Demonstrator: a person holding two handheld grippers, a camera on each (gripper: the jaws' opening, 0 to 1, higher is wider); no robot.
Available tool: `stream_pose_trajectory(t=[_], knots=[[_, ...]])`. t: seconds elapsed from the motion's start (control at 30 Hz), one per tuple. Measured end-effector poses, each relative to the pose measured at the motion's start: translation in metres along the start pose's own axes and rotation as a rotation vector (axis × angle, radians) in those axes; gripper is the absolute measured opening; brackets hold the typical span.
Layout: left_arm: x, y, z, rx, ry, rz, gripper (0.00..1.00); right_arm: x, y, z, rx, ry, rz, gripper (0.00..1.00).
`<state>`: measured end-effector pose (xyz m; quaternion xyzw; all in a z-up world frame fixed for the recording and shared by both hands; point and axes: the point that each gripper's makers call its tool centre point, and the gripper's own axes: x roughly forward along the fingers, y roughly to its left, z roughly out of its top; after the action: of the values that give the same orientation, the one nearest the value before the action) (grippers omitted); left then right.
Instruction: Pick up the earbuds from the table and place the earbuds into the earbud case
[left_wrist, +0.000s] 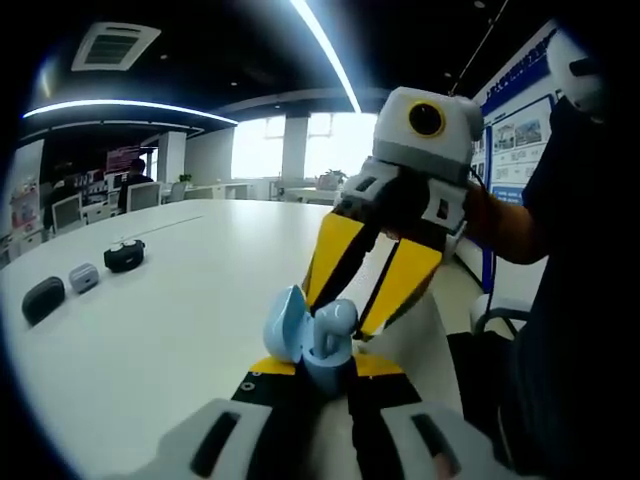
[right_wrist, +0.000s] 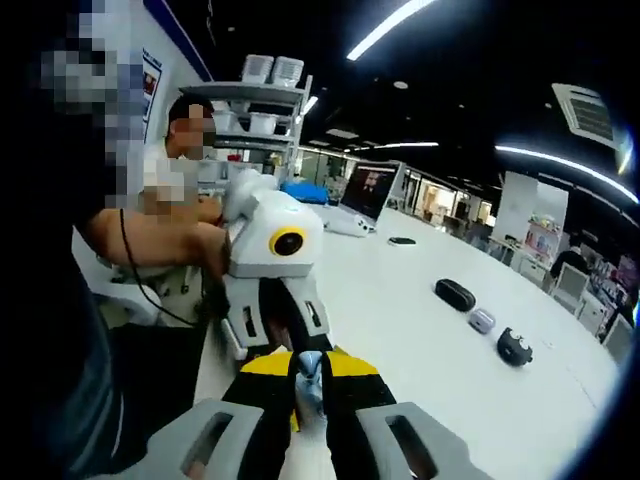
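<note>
Left gripper view has your left gripper (left_wrist: 322, 385) clenched on the light blue earbud case (left_wrist: 312, 340), lid flipped open, held up over the white counter (left_wrist: 150, 330). Your right gripper (left_wrist: 352, 310) comes in from above with its yellow fingers (left_wrist: 332, 262) reaching down to the case and a pale blue earbud (left_wrist: 336, 318) sitting at the case mouth between them; can't tell if they're pinching it. Three other cases (left_wrist: 82, 277) sit well apart on the counter.
</note>
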<state>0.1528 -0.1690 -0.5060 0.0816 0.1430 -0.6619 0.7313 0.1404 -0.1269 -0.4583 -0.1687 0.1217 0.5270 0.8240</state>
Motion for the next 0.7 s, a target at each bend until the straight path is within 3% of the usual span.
stream_pose_trajectory(t=[0.47, 0.7], knots=[[0.0000, -0.0010, 0.0000, 0.005, 0.000, -0.005, 0.18, -0.0020, -0.0063, -0.0102, -0.052, 0.053, 0.068, 0.10], [-0.0004, 0.0001, -0.0001, -0.001, 0.001, -0.004, 0.18, -0.0013, -0.0056, -0.0086, -0.057, 0.038, 0.101, 0.10]])
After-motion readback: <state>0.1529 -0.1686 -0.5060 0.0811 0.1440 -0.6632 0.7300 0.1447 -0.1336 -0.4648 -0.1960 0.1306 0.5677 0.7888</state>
